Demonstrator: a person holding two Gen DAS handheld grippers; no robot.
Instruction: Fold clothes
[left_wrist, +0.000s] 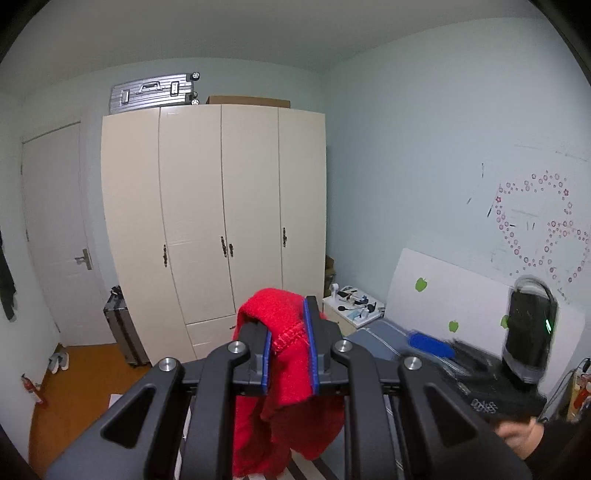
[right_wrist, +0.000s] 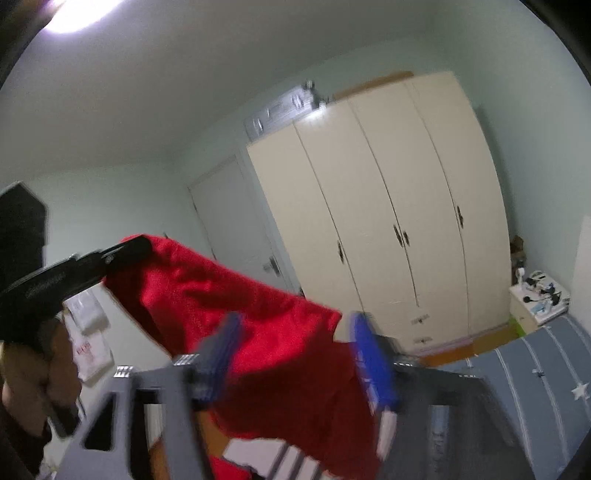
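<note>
- My left hand-held gripper (left_wrist: 290, 341) pinches the fuzzy red knit garment (left_wrist: 280, 369) at its hem; the rest hangs limp above the striped grey bed (right_wrist: 535, 369).
- My right hand-held gripper (right_wrist: 295, 350) stands spread, cloth between its pads, not pressed.
- It looks soft, light and floppy; I'd grip seamed edges.
</note>
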